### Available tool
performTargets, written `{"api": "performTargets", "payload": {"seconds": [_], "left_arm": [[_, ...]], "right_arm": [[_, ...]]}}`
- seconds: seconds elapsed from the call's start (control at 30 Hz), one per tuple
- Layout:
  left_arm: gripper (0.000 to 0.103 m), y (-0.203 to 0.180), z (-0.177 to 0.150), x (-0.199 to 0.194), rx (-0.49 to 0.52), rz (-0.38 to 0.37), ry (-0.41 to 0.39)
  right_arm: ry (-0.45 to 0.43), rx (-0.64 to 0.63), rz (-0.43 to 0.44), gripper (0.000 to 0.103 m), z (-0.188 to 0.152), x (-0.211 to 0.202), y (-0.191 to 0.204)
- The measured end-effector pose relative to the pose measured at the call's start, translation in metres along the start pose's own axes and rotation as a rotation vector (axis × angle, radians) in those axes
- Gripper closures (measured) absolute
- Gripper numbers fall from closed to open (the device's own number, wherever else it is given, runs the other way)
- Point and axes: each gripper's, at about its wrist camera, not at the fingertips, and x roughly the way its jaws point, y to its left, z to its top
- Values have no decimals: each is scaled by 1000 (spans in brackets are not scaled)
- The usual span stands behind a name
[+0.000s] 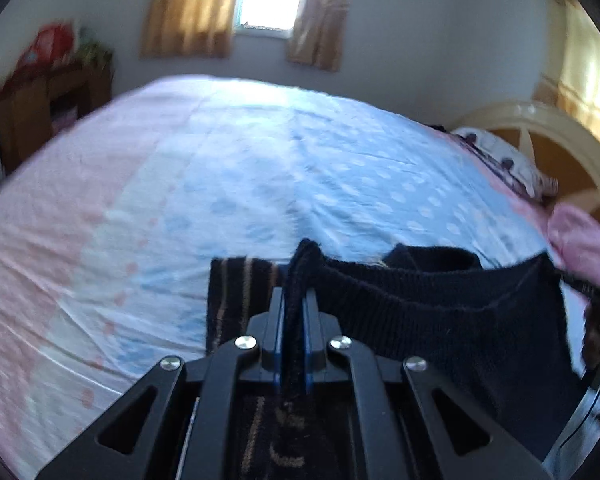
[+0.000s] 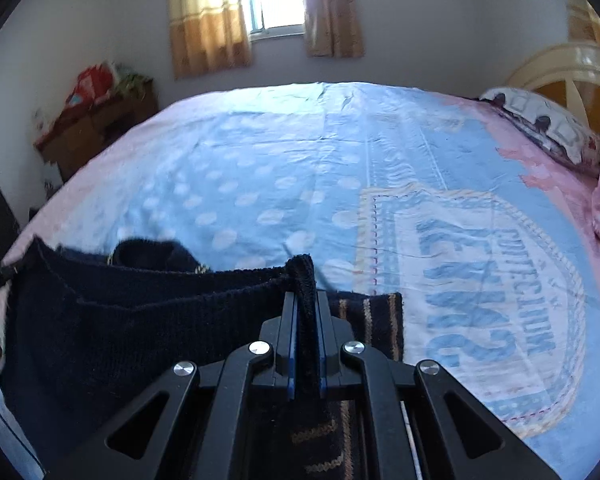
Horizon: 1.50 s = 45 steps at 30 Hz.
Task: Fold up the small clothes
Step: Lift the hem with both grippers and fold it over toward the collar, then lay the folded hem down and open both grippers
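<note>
Over the near edge of the bed (image 1: 260, 152), the dark knit sweater (image 1: 440, 312) hangs stretched between both tools. The left gripper (image 1: 294, 300) pinches one shoulder of it, and the right gripper (image 2: 305, 304) pinches the other shoulder. I judge the step is lifting and spreading the garment. Next it should be laid flat on the sheet, with both corners kept level.

Bed (image 2: 260, 168) surface open from its middle to the far edge. Pillow (image 2: 540, 128) and headboard (image 2: 572, 68) obstruct the right-hand edge; cabinet (image 1: 40, 96) stands off the far left corner.
</note>
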Motion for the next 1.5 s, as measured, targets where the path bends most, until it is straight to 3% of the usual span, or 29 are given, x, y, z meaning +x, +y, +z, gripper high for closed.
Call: {"api": "performTargets", "payload": {"seconds": [0.13, 0.3, 0.43, 0.47, 0.53, 0.73, 0.87, 1.0, 1.1, 1.13, 1.23, 1.3, 1.43, 1.5], "left_arm": [[90, 9, -17, 39, -44, 57, 108], [87, -1, -18, 38, -4, 107, 81], [80, 1, -17, 41, -16, 128, 82], [73, -1, -17, 39, -13, 144, 82], [61, -1, -18, 28, -18, 175, 67], [32, -4, -26, -26, -42, 160, -41], [32, -11, -48, -45, 8, 161, -34], [32, -16, -76, -43, 74, 190, 16], [32, -11, -90, -30, 77, 234, 48], [31, -8, -93, -30, 61, 233, 51], [24, -1, -95, -32, 10, 225, 36], [21, 1, -95, -32, -7, 226, 37], [22, 1, -98, -38, -19, 214, 19], [21, 0, -102, -44, -23, 197, 0]], "right_arm": [[134, 144, 8, 96, -5, 40, -22], [102, 64, -53, 96, -11, 44, -12], [109, 92, -60, 94, -11, 47, -18], [108, 102, -55, 91, -11, 45, -19], [108, 97, -59, 74, -12, 37, -19], [39, 92, -31, 69, -24, -7, -26], [45, 62, 35, 69, -42, -28, -21], [74, -48, 130, 69, -68, -37, 1], [120, -114, 47, 69, -83, -26, 10], [129, -105, 5, 69, -87, -23, 6], [125, -47, -4, 71, -88, -26, -6], [143, -60, -95, 71, -92, -26, -10], [155, -43, -44, 71, -98, -30, -19], [120, -26, -17, 71, -91, -40, -20]]}}
